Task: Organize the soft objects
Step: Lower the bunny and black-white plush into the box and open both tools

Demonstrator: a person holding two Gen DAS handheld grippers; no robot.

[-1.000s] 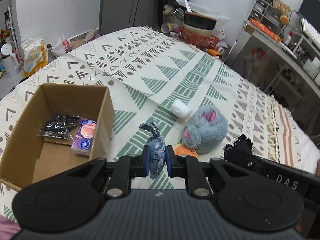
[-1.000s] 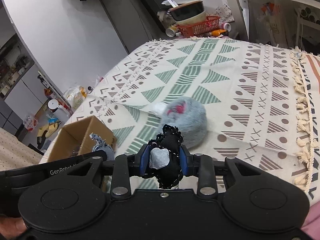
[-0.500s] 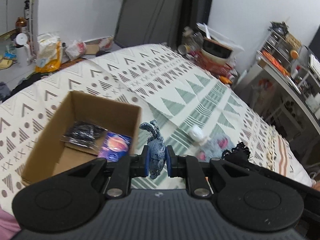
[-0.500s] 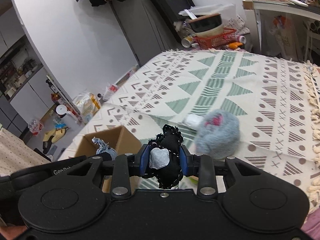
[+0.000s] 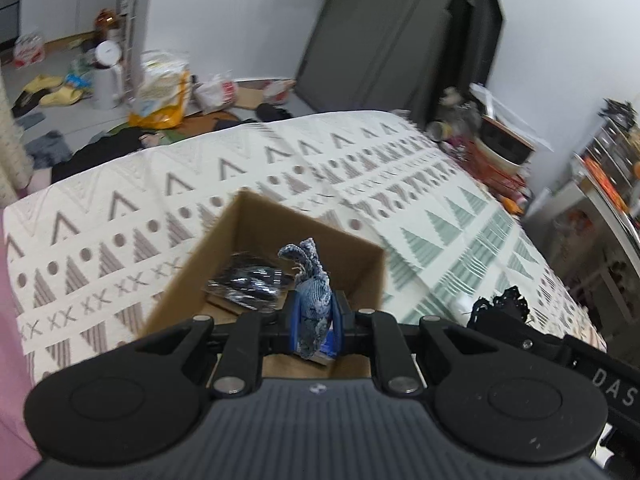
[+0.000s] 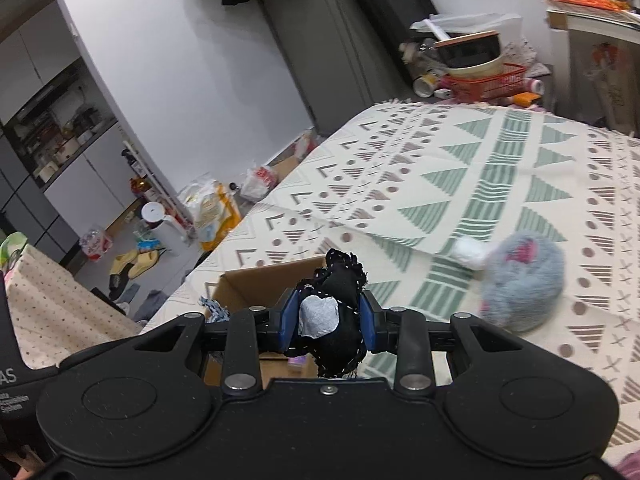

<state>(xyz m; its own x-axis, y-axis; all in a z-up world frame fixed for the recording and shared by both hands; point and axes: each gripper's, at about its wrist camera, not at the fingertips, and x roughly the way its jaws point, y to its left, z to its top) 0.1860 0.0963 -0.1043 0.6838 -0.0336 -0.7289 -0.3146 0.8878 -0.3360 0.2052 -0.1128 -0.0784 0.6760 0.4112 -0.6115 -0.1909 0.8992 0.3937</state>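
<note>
Both grippers have been carried leftward across the patterned bedspread (image 5: 168, 184) since a second ago, so that the cardboard box (image 5: 276, 216), formerly off to the left of the left wrist view, is now seen directly ahead of and below the left gripper (image 5: 314, 322). Inside the box a dark wrapped bundle (image 5: 244, 284) is seen on the floor of the carton, with a small printed packet partly hidden behind the jaws. On the right, the grey plush toy (image 6: 524, 280) is left lying on the bedspread, well apart from the box, with a small white object (image 6: 468, 252) touching its far-left side. The left gripper is closed on a blue knitted soft piece (image 5: 310, 296), which is held above the open box. The right gripper (image 6: 327, 322) is clamped on a black lacy fabric item (image 6: 344, 308) bearing a pale patch, near the box's right wall. The step in hand is judged to be depositing: the knitted piece should be lowered inside the walls before the jaws are opened, so that it is not caught on the rim, and the black item should be brought over the opening afterwards.
</note>
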